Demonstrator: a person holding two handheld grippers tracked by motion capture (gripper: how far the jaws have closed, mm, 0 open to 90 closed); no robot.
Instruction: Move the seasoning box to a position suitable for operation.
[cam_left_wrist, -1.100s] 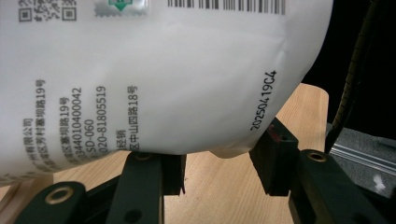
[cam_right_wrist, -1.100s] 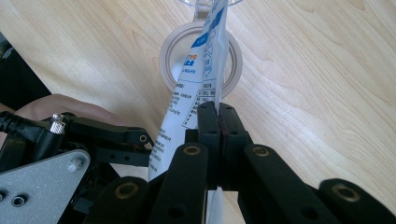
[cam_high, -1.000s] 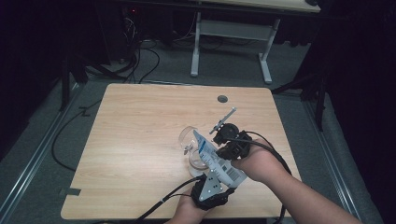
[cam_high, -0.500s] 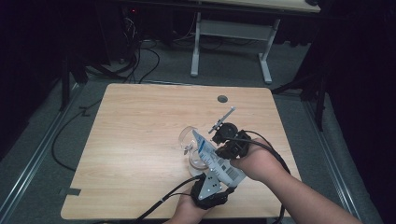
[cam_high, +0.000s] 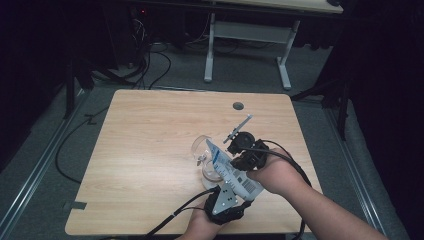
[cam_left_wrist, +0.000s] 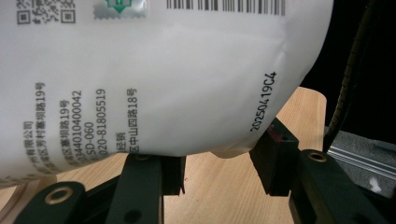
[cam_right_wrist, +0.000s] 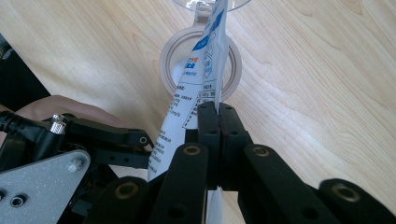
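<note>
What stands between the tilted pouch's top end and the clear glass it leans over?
Nothing visible does. The white pouch is clamped by the left gripper and the right gripper; its top end reaches over the glass with no object between them on the table.

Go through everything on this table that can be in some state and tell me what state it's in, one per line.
White printed plastic pouch: held tilted, top end at the glass's mouth.
Clear stemmed glass: lying on its side on the table.
Left gripper: jaws around the pouch's bottom.
Right gripper: shut on the pouch's edge.
</note>
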